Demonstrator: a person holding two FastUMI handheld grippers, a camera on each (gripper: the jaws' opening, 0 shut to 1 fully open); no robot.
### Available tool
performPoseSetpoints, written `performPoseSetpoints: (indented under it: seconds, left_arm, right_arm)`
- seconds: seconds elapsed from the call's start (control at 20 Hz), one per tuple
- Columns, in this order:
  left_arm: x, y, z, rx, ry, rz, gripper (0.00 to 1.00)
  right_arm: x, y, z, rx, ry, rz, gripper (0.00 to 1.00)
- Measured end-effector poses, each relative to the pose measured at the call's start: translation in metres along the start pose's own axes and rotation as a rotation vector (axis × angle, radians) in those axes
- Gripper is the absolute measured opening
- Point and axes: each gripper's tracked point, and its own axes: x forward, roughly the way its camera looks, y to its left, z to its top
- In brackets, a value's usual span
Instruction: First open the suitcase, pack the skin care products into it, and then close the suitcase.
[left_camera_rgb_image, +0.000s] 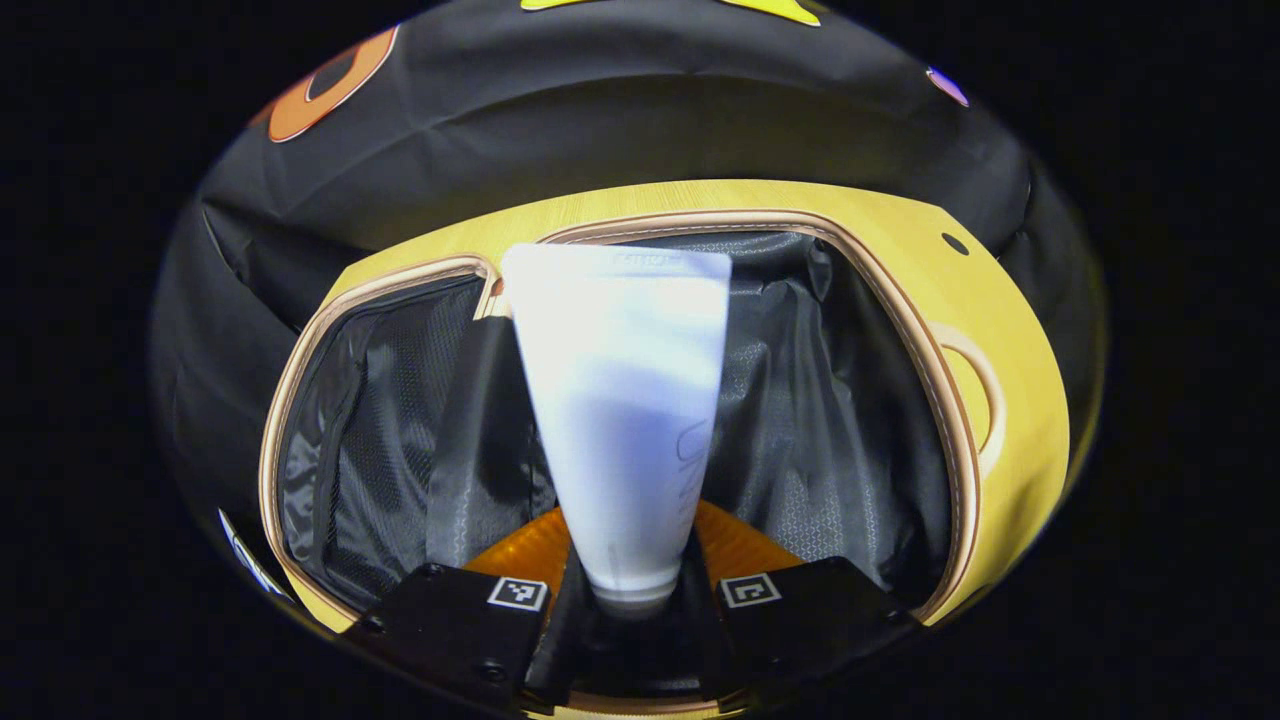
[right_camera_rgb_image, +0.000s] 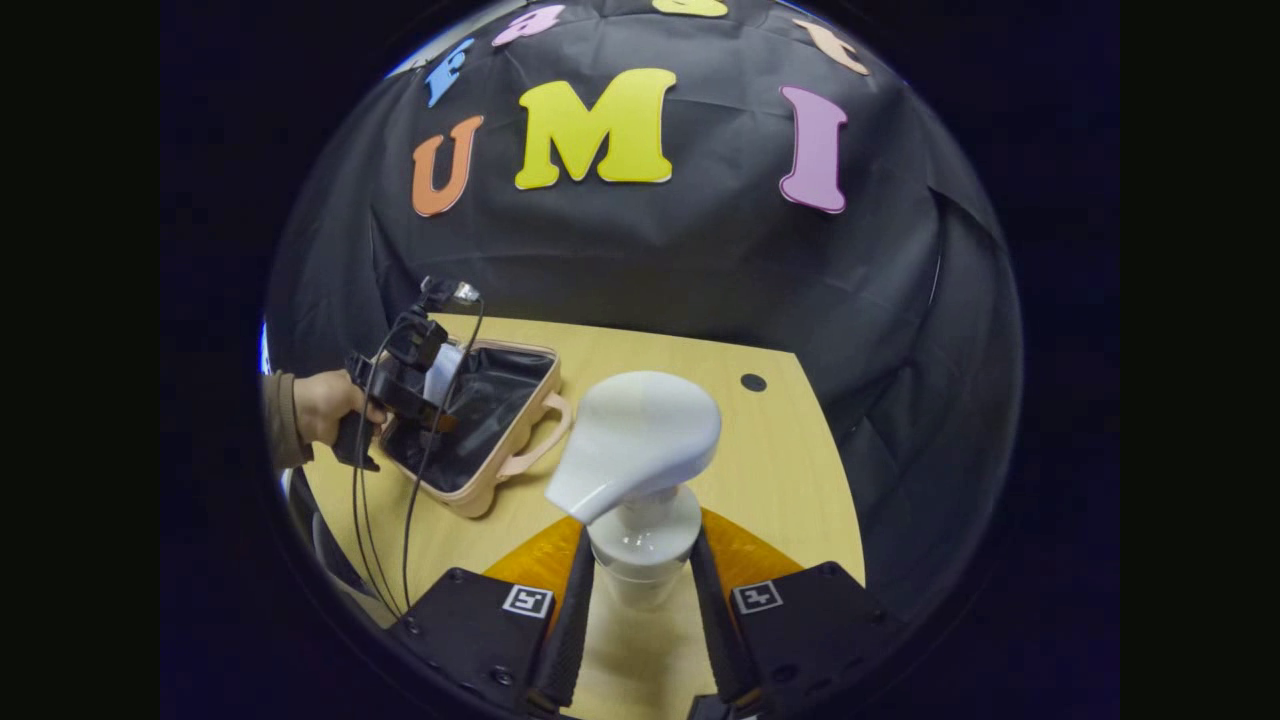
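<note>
Pale wood shows as the table, with bare room between the right gripper and the one suitcase, which lies open ahead and to the left of its fingers, near the table's left edge. Those fingers press on the neck of one white pump bottle, held upright above the table. The left gripper clamps the cap end of one white tube between its fingers, over the suitcase's dark lined interior; the beige rim curves around on both sides. Faint writing on the tube is unreadable. A hand holds the left gripper.
</note>
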Motion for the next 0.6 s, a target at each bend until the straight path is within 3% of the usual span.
performPoseSetpoints:
  seconds: [0.05, 0.25, 0.35, 0.4, 0.5, 0.6]
  left_arm:
    - [0.006, 0.001, -0.004, -0.009, 0.024, -0.004, 0.53]
    - [0.009, -0.001, -0.001, -0.05, 0.016, -0.034, 0.47]
    - [0.009, -0.002, -0.003, -0.075, 0.009, -0.042, 0.47]
    - [0.009, -0.002, -0.004, -0.083, 0.011, -0.047, 0.52]
    - [0.007, -0.002, -0.008, -0.099, 0.016, -0.057, 0.47]
    - [0.002, -0.006, -0.01, -0.132, 0.004, -0.085, 0.49]
  right_arm:
    - [0.002, 0.003, 0.001, -0.009, 0.001, 0.003, 0.48]
    - [0.005, 0.021, 0.008, -0.026, 0.008, 0.031, 0.48]
    - [0.008, 0.031, 0.013, -0.016, 0.012, 0.053, 0.48]
    - [0.011, 0.039, 0.017, -0.007, 0.013, 0.061, 0.48]
    - [0.017, 0.056, 0.028, 0.001, 0.012, 0.095, 0.48]
    - [0.027, 0.074, 0.045, -0.002, 0.002, 0.121, 0.48]
